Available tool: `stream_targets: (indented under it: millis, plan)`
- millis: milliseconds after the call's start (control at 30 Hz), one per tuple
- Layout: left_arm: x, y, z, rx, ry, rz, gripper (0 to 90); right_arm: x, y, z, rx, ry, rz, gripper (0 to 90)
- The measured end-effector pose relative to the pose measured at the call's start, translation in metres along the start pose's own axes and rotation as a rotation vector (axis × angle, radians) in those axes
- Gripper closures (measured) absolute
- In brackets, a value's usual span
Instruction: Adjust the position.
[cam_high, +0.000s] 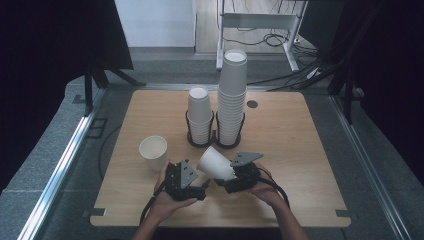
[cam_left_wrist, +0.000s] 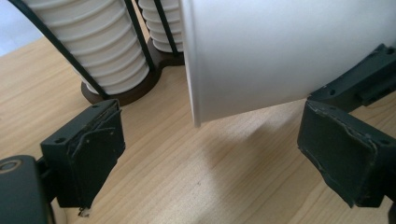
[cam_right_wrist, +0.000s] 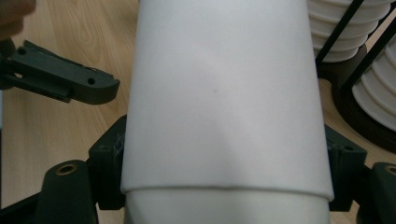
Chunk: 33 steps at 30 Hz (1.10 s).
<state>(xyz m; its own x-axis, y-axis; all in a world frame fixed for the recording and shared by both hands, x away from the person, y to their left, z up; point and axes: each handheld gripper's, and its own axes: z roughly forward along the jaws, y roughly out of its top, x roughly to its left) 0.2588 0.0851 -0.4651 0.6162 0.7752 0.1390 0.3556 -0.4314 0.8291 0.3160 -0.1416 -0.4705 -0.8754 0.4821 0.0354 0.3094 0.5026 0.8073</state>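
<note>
The right gripper (cam_high: 231, 176) has its jaws pinching a white paper cup (cam_high: 216, 163) near its base; in the right gripper view a seam line suggests two nested cups (cam_right_wrist: 224, 116), though I cannot tell for sure. It is plain white and smooth, tilted with its mouth toward the left gripper (cam_high: 196, 186) and held above the wooden counter (cam_high: 300, 150). The left gripper's jaws are spread wide, just beside the rim and apart from it. One loose cup (cam_high: 153, 152) stands upright to the left. Behind stand two cup stacks, a short stack (cam_high: 200, 120) and a tall stack (cam_high: 232, 95), in a black double holder (cam_high: 214, 142).
</note>
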Motion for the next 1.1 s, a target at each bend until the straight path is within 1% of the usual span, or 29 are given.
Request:
stream_targets:
  millis: [67, 100, 133, 233, 300, 400, 433, 467, 500, 567, 600, 633, 700, 767, 933, 1100]
  plan:
    - [0.0, 0.0, -0.001, -0.007, -0.012, -0.012, 7.7, 0.002, -0.003, 0.0, -0.027, 0.001, 0.025, 22.9]
    - [-0.001, -0.001, -0.001, -0.008, -0.017, -0.012, 7.7, 0.004, -0.006, 0.001, -0.058, 0.003, 0.048, 22.9]
    - [-0.001, -0.001, -0.001, -0.008, -0.017, -0.012, 7.7, 0.004, -0.006, 0.001, -0.058, 0.003, 0.048, 22.9]
    - [-0.001, -0.003, -0.002, -0.007, -0.027, -0.022, 7.7, 0.008, -0.01, 0.001, -0.103, 0.006, 0.076, 22.8]
    - [0.0, -0.004, -0.002, -0.011, -0.033, -0.042, 7.7, 0.008, -0.012, 0.001, -0.132, 0.011, 0.092, 22.8]
    - [0.001, -0.005, -0.002, -0.016, -0.041, -0.065, 7.8, 0.01, -0.015, 0.001, -0.152, -0.01, 0.093, 22.8]
    - [0.002, -0.006, -0.003, -0.019, -0.046, -0.076, 7.8, 0.01, -0.016, -0.001, -0.184, -0.004, 0.103, 22.8]
    - [0.002, -0.006, -0.003, -0.019, -0.046, -0.076, 7.8, 0.01, -0.016, -0.001, -0.184, -0.004, 0.103, 22.8]
    - [0.002, -0.006, -0.003, -0.02, -0.049, -0.079, 7.8, 0.01, -0.016, -0.002, -0.205, -0.005, 0.106, 22.8]
    - [0.004, -0.007, -0.003, -0.023, -0.047, -0.088, 7.8, 0.012, -0.017, -0.004, -0.23, -0.012, 0.103, 22.8]
    - [0.006, -0.008, -0.003, -0.025, -0.056, -0.103, 8.0, 0.013, -0.019, -0.006, -0.25, -0.016, 0.101, 22.8]
    - [0.006, -0.008, -0.003, -0.025, -0.056, -0.103, 8.0, 0.013, -0.019, -0.006, -0.25, -0.016, 0.101, 22.8]
    - [0.007, -0.01, -0.003, -0.026, -0.06, -0.118, 8.0, 0.013, -0.021, -0.007, -0.277, -0.024, 0.107, 22.8]
    - [0.008, -0.011, -0.003, -0.026, -0.064, -0.13, 8.1, 0.012, -0.023, -0.008, -0.293, -0.028, 0.113, 22.8]
    - [0.009, -0.013, -0.001, -0.019, -0.073, -0.142, 8.1, 0.012, -0.026, -0.007, -0.296, -0.035, 0.121, 22.8]
    - [0.009, -0.015, 0.001, -0.012, -0.084, -0.149, 8.2, 0.011, -0.028, -0.007, -0.314, -0.038, 0.128, 22.8]
